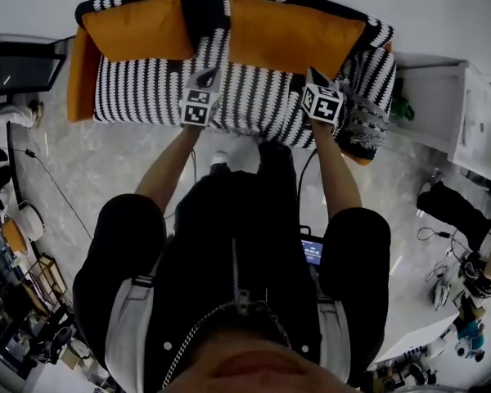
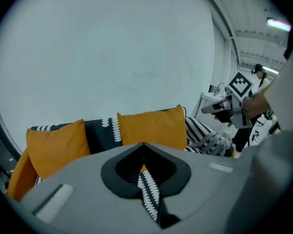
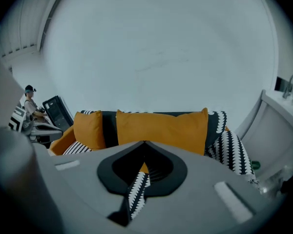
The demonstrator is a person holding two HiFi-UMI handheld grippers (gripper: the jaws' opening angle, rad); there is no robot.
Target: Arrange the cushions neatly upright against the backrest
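Here, left gripper [image 1: 204,77] and right gripper [image 1: 316,77] pinch patterned cover [image 1: 139,93]; two orange cushions [image 1: 139,29] [image 1: 293,38] upright.

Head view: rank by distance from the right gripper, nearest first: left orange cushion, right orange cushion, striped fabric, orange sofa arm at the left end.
1. Striped fabric: pinched in the shut jaws of the right gripper.
2. Right orange cushion: just behind that gripper.
3. Left orange cushion: further off to the left.
4. Orange sofa arm: far left end.
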